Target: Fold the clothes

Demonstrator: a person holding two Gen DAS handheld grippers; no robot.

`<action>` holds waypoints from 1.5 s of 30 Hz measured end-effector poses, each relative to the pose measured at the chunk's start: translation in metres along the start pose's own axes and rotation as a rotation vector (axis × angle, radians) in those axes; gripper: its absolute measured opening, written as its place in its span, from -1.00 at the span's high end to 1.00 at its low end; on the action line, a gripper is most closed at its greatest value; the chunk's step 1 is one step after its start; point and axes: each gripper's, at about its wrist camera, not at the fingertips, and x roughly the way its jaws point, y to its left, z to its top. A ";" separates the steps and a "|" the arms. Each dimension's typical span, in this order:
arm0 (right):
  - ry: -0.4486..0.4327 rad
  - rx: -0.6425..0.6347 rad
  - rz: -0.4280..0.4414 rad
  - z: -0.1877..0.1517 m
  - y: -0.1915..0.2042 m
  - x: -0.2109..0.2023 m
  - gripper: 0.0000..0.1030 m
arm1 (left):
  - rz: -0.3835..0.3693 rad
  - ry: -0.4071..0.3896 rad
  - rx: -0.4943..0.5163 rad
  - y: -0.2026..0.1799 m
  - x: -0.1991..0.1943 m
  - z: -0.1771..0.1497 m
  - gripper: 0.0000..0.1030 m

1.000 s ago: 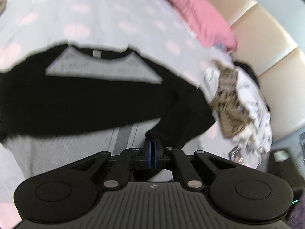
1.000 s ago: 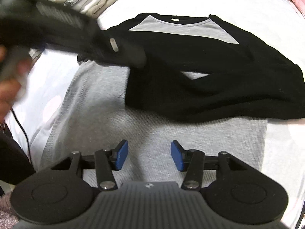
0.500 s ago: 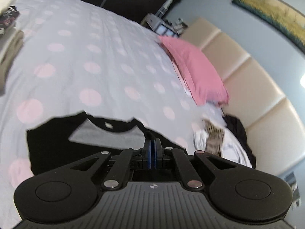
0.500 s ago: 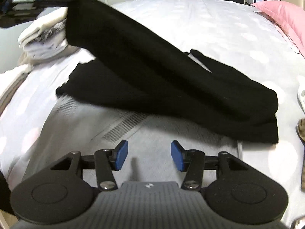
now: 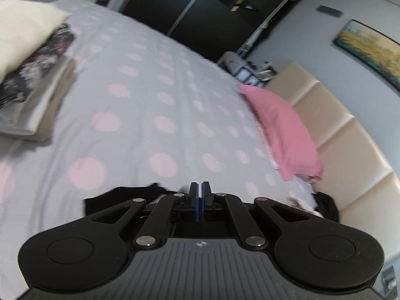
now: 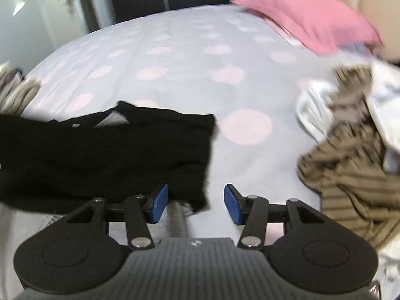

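Black shirt [image 5: 120, 196] mostly hidden behind left hand-held gripper [image 5: 199, 195], cut off left.

Both wrist views overlook the bed [image 5: 140, 115].

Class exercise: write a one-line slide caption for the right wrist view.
Open right gripper hovers over the black and grey shirt on a polka-dot bedspread, unfolded clothes heaped alongside.

A home bedroom.
A bed [image 5: 155, 95] with a pink-dotted cover, a pink pillow [image 5: 282, 127], a padded headboard [image 5: 350, 150], a painting [image 5: 370, 47] and dark wardrobe doors [image 5: 200, 10].
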 end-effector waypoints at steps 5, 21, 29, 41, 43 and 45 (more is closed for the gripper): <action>0.020 -0.005 -0.008 -0.006 -0.004 -0.001 0.01 | 0.134 0.071 -0.019 0.023 0.016 -0.011 0.99; 0.051 -0.081 -0.018 -0.011 0.006 0.000 0.11 | 0.226 0.318 0.008 0.048 0.073 -0.071 0.43; 0.043 -0.069 -0.012 -0.010 0.007 0.006 0.27 | 0.192 0.273 0.014 0.047 0.074 -0.074 1.00; 0.037 -0.014 -0.008 -0.006 0.007 0.010 0.26 | 0.097 0.118 -0.031 0.030 0.036 -0.031 1.00; 0.037 -0.013 -0.008 -0.006 0.007 0.010 0.26 | 0.129 0.150 -0.039 0.036 0.044 -0.035 1.00; 0.037 -0.010 -0.005 -0.006 0.007 0.010 0.26 | 0.156 0.179 -0.055 0.044 0.052 -0.042 0.97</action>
